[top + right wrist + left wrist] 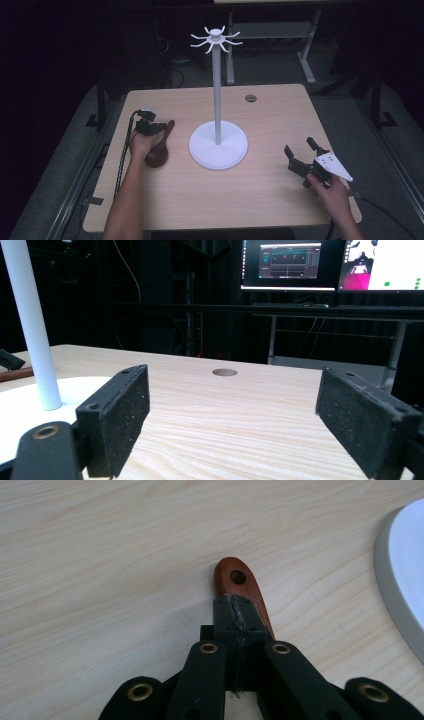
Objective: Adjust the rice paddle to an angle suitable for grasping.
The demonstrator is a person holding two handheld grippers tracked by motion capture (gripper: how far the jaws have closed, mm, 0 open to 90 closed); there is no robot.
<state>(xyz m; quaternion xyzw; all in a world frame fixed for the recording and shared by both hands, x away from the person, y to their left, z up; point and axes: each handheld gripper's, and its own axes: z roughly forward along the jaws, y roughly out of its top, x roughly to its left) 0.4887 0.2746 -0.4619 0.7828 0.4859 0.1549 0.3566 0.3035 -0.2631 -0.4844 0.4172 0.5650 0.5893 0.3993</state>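
Wooden spoon (159, 148) lies left of centre, its handle pinched by the left gripper (148, 126).
Jaws closed tight just below the handle's hanging hole (237, 576), probably so that hole stays free for the hooks (216, 40) atop the white stand (218, 145) mid-frame; its pole (31, 325) rises between both hands. At lower right, the right gripper (303, 155) hovers wide open, holding nothing.

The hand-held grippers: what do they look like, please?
Both hand-held grippers, left and right, are black, with flat, rectangular, finely speckled pads and brass-coloured rivets. The right one carries a grey three-cornered plate; a black cable trails from each. Forearms are bare.
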